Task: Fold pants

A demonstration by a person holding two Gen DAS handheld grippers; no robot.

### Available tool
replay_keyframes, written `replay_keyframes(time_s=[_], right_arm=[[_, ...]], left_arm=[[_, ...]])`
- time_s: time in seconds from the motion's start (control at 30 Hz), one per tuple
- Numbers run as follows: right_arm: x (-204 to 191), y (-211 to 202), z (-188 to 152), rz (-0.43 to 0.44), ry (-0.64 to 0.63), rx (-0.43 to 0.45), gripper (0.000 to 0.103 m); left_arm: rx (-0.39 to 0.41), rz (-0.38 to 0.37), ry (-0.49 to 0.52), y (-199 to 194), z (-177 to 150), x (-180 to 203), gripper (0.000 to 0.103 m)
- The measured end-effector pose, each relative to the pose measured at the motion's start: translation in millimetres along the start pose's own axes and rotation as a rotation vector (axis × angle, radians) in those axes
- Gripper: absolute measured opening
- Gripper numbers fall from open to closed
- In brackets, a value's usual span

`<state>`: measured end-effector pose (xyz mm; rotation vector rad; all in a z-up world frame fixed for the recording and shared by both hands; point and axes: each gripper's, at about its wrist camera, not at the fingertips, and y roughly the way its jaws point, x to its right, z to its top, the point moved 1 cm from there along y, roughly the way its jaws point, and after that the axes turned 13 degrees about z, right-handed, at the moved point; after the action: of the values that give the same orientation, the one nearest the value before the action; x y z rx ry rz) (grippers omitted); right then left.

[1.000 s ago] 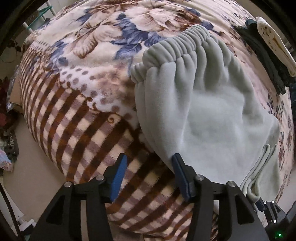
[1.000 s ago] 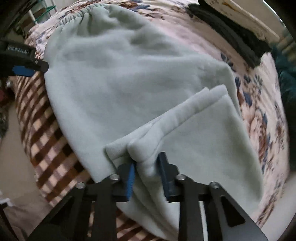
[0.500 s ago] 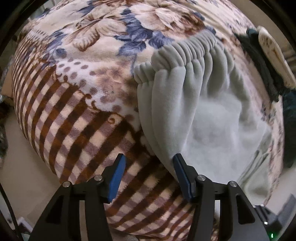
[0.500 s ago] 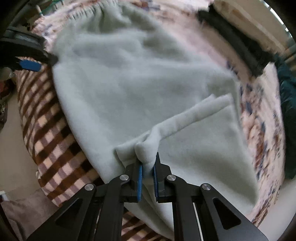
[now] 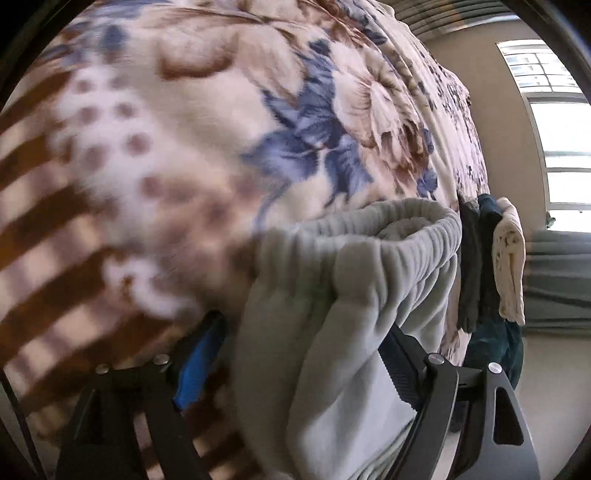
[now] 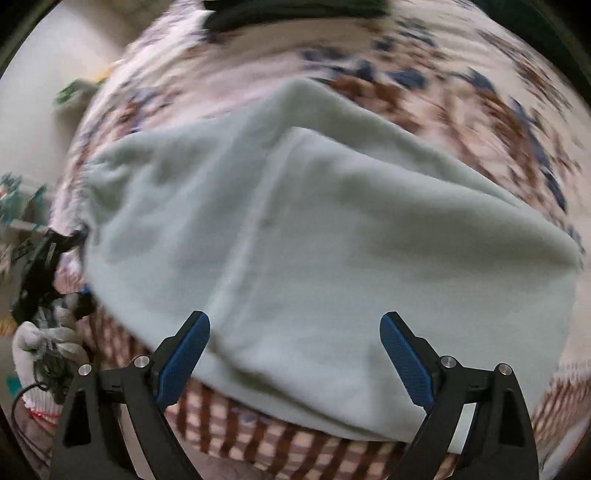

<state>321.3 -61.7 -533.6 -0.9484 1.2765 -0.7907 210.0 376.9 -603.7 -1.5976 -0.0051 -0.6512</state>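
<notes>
Pale grey-green fleece pants (image 6: 332, 229) lie folded on the bed, one layer over another, close to the bed's near edge. My right gripper (image 6: 295, 354) hovers over their near edge. Its jaws are opening wide, and the cloth lies loose below the blue pads (image 6: 184, 354), not pinched. In the left wrist view the gathered elastic waistband (image 5: 399, 236) bulges up between the fingers of my left gripper (image 5: 301, 332). Those jaws are also opening, and the right finger is partly hidden by fleece. The left gripper's black body (image 6: 40, 266) shows at the pants' left end.
A plush blanket (image 5: 184, 147) with flowers and brown checks covers the bed. Folded dark and cream clothes (image 5: 506, 258) are stacked past the waistband, with a window (image 5: 554, 129) behind them. Dark clothes (image 6: 295, 11) lie at the far side. A pale bundle with a cable (image 6: 40, 347) sits on the floor.
My right gripper let go of the pinched fold and spread wide; the cloth now lies flat. My left gripper dropped to the waistband and rolled, and its jaws widened around the fleece.
</notes>
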Motion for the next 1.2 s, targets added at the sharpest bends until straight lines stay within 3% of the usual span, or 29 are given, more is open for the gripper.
replay_keyframes(time_s=[0.2,0.37,0.53,0.63,0.8,0.87,1.03,1.2], right_arm=[[34.5,6.2,-2.3,0.007,0.166,-0.008,0.096],[37.3,7.3,-8.2,0.014,0.202,-0.017,0.096],[38.2,1.7,-8.1,0.007,0.199,-0.024,0.096],[42.3,0.1,-7.3,0.006,0.203,-0.023,0.096],[46.9,6.7,-3.3,0.007,0.228,-0.025,0.096],[47.9,5.9,-4.1,0.007,0.229,-0.026,0.096],[46.8,6.6,-4.3,0.001,0.211,-0.038,0.096],[47.4,13.2,-1.6,-0.001,0.215,-0.042,0.096]], left_arm=[[0.025,-0.075,0.112,-2.3,-12.8,34.8,0.081],[0.027,-0.062,0.082,-3.9,-13.4,12.5,0.081],[0.149,0.096,0.087,-43.7,-17.0,-6.2,0.081],[0.119,0.032,0.083,-51.8,-19.4,-9.1,0.081],[0.046,-0.041,0.053,-23.5,-14.1,-1.7,0.081],[0.056,0.005,0.094,-6.6,-10.1,1.3,0.081],[0.072,-0.01,0.123,1.6,-3.1,15.7,0.081],[0.107,-0.099,0.157,-10.6,-3.2,40.3,0.081]])
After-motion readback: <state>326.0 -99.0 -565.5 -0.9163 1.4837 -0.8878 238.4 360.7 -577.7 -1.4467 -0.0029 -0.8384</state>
